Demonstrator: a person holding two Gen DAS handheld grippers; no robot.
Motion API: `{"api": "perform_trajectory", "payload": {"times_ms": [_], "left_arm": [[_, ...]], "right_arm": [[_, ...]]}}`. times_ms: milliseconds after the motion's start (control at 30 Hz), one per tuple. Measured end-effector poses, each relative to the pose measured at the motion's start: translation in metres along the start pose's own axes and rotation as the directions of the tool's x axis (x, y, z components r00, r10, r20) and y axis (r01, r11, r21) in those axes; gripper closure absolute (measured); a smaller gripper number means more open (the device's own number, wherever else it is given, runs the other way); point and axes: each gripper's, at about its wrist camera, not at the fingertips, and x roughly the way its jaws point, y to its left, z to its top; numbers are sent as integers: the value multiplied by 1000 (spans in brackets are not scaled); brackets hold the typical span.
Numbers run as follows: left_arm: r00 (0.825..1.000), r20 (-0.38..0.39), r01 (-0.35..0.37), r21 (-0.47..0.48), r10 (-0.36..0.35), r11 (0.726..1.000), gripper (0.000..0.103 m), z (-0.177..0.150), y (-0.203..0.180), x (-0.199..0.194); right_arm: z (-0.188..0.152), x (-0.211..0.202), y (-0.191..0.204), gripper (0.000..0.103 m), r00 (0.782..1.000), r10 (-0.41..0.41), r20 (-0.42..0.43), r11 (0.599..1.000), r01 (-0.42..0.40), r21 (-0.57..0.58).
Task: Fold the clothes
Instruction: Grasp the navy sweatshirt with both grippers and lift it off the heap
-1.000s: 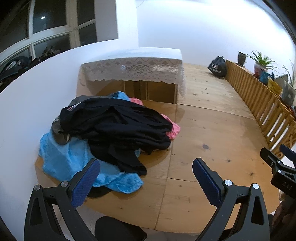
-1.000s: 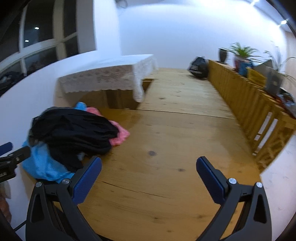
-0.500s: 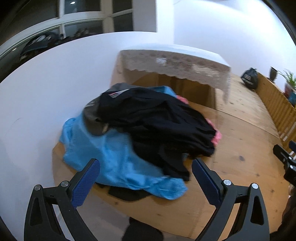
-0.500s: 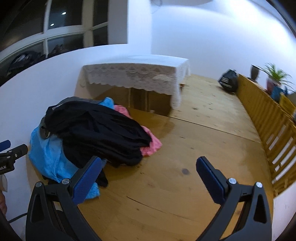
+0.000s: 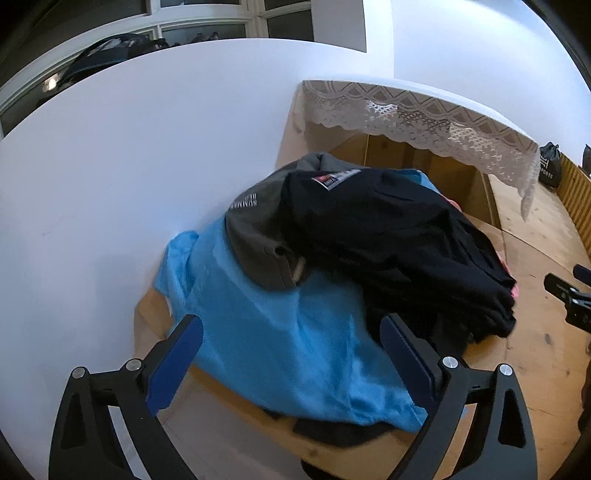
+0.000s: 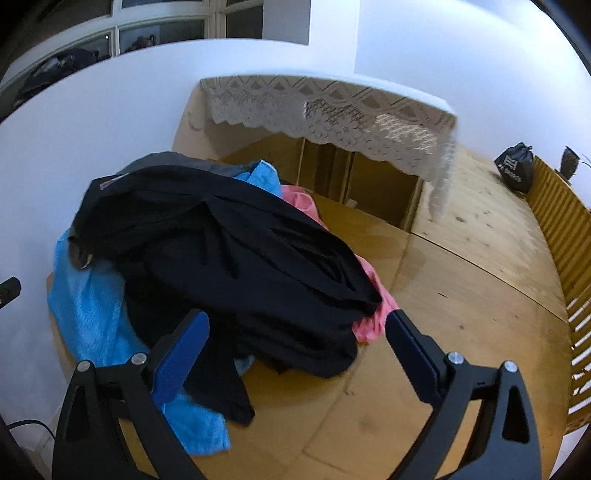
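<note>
Left gripper jaws wide, empty, over the blue garment at lower centre. Right gripper jaws wide, empty, over the black garment at frame centre. Pink garment beneath, on wooden platform.

walls: white, curved low wall on left | floor: light wood boards | furniture: bench or table draped in white lace cloth | windows: dark, white frames, upper left | right edge: wood slat railing, black bag beside it
</note>
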Motion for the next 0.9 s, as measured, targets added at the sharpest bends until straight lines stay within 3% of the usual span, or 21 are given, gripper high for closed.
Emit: {"api": "perform_trajectory", "payload": {"times_ms": [133,200,267,367,433,533,600,633,700,733,767,900], "left_arm": [[1000,14,5,13,-5,1000,7,22,0,27],[997,18,70,55,-71,996,7,32,-3,43],[996,22,85,66,-87,994,7,44,-9,59],[997,17,70,96,-72,993,7,59,-21,82],[998,25,48,120,-51,992,13,67,-28,97],[999,4,51,139,-52,989,47,75,-33,120],[990,-20,140,111,-138,984,77,76,-28,130],[980,-31,196,90,-194,976,82,76,-24,134],[955,-44,295,49,-293,954,92,76,-16,140],[945,-41,325,34,-324,945,93,76,-12,139],[938,-38,346,25,-345,938,95,76,-8,136],[919,-6,395,37,-395,918,96,81,-2,108]], "right_arm": [[25,36,29,6,1000,7,2,997,-7,-80],[37,53,44,6,1000,11,13,992,-9,-127],[45,70,52,6,1000,9,4,990,-8,-142],[56,97,62,6,1000,3,-17,987,-5,-158],[64,116,69,6,1000,-2,-31,986,-3,-169],[73,142,78,6,998,-12,-55,983,2,-186],[73,153,80,6,997,-3,-82,982,-13,-189],[72,155,80,8,996,17,-91,983,-33,-181],[72,154,75,44,986,128,-111,979,-144,-145],[72,152,72,83,974,193,-120,971,-207,-123],[73,149,68,93,966,228,-124,966,-241,-99],[78,122,45,99,956,273,-106,960,-279,-36]]}}
